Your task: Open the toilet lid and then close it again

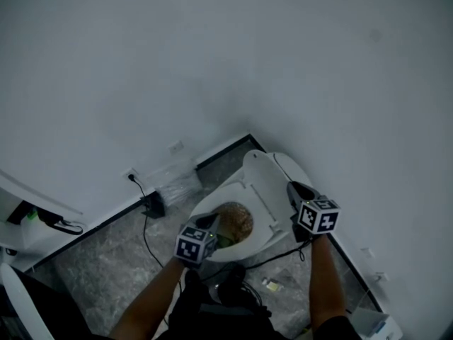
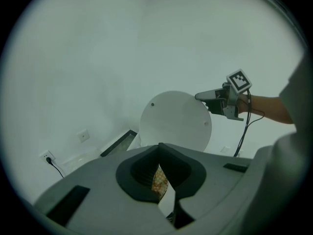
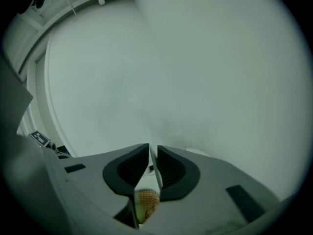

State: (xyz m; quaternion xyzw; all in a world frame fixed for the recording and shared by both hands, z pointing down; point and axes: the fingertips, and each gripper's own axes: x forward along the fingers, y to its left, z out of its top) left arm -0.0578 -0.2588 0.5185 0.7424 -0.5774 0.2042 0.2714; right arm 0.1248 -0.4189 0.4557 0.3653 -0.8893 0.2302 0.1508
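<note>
The white toilet [image 1: 265, 225] stands in the corner, seat down, with a brown speckled patch in the bowl [image 1: 235, 220]. Its lid [image 1: 263, 167] is raised toward the wall; in the left gripper view the lid [image 2: 173, 119] is an upright white disc. My right gripper [image 1: 294, 188] is at the lid's right rim, and the right gripper [image 2: 199, 97] touches its upper edge. In its own view the right gripper [image 3: 152, 152] has a thin white edge filling the narrow gap between the pads. My left gripper [image 1: 210, 222] hovers over the bowl's front, and the left gripper [image 2: 158, 150] is shut on nothing.
White walls meet behind the toilet. A wall socket [image 1: 131, 176] feeds a black cable to a dark box [image 1: 153, 204] on the grey marble floor, beside a clear plastic bag [image 1: 177, 183]. A cable and a small packet [image 1: 272, 284] lie by the toilet's base.
</note>
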